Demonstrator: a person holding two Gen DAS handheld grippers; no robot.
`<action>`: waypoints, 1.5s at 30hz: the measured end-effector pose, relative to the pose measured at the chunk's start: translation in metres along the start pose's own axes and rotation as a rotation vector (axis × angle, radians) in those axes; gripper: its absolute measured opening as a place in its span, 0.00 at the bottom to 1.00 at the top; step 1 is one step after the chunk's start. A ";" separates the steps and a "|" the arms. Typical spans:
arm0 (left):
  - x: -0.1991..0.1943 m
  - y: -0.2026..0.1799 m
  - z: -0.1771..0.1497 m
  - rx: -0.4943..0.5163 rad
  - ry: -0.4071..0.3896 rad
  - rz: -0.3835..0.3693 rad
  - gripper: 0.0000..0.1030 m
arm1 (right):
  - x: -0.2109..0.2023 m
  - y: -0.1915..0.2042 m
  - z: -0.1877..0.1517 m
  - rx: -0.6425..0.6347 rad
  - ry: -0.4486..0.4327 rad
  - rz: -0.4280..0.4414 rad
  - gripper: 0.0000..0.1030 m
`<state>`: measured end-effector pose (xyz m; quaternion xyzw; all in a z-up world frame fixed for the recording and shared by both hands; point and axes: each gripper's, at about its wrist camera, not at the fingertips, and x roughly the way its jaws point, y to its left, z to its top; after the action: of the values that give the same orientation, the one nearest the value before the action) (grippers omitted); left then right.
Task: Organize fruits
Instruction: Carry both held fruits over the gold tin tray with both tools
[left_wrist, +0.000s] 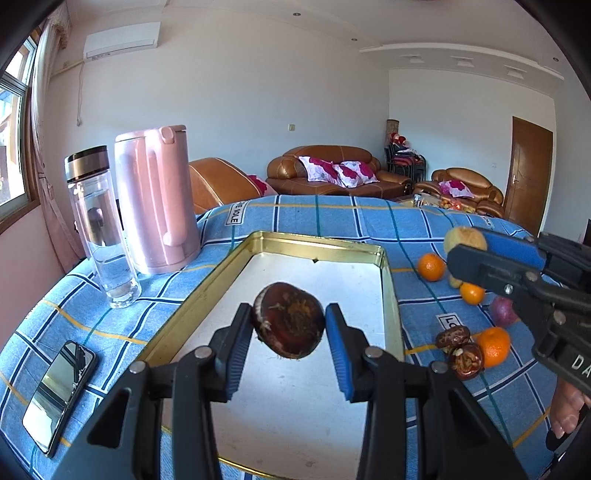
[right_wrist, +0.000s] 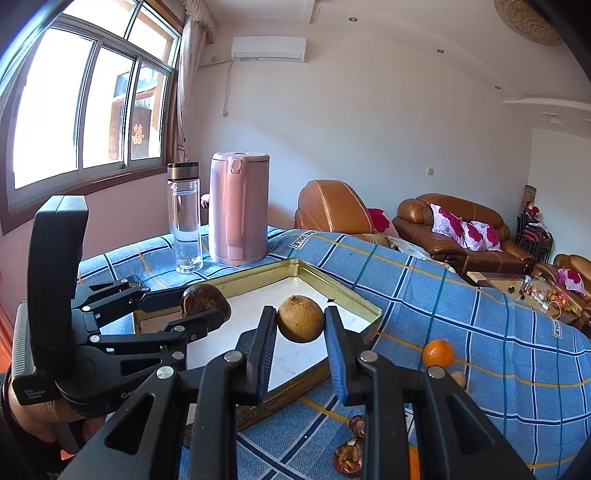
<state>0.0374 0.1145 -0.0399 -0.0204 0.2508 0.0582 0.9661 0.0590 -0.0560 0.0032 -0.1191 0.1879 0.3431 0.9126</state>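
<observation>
My left gripper (left_wrist: 289, 320) is shut on a dark brown round fruit (left_wrist: 289, 318), held above the white floor of a gold-rimmed tin tray (left_wrist: 390, 295). My right gripper (right_wrist: 300, 320) is shut on a small tan fruit (right_wrist: 300, 318), over the tray's (right_wrist: 334, 286) near right corner. In the left wrist view the right gripper (left_wrist: 466, 243) comes in from the right with the tan fruit (left_wrist: 464, 239). In the right wrist view the left gripper (right_wrist: 205, 306) holds the dark fruit (right_wrist: 202, 300) over the tray's left side. Loose oranges (left_wrist: 430, 266) and dark fruits (left_wrist: 466, 361) lie on the blue checked cloth right of the tray.
A pink kettle (left_wrist: 157, 199) and a clear water bottle (left_wrist: 101, 229) stand at the table's far left. A phone (left_wrist: 59, 395) lies near the left front edge. Another orange (right_wrist: 438, 353) sits right of the tray. Brown sofas stand beyond the table.
</observation>
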 end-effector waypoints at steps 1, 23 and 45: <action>0.002 0.002 0.001 -0.002 0.004 -0.001 0.40 | 0.003 0.001 0.000 -0.001 0.005 0.002 0.27; 0.036 0.019 0.008 0.040 0.078 0.041 0.40 | 0.058 0.007 -0.009 -0.002 0.103 0.057 0.27; 0.057 0.026 0.006 0.083 0.145 0.063 0.40 | 0.092 0.012 -0.022 0.007 0.188 0.082 0.27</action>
<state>0.0866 0.1466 -0.0627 0.0236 0.3227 0.0764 0.9431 0.1092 -0.0017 -0.0564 -0.1397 0.2787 0.3666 0.8766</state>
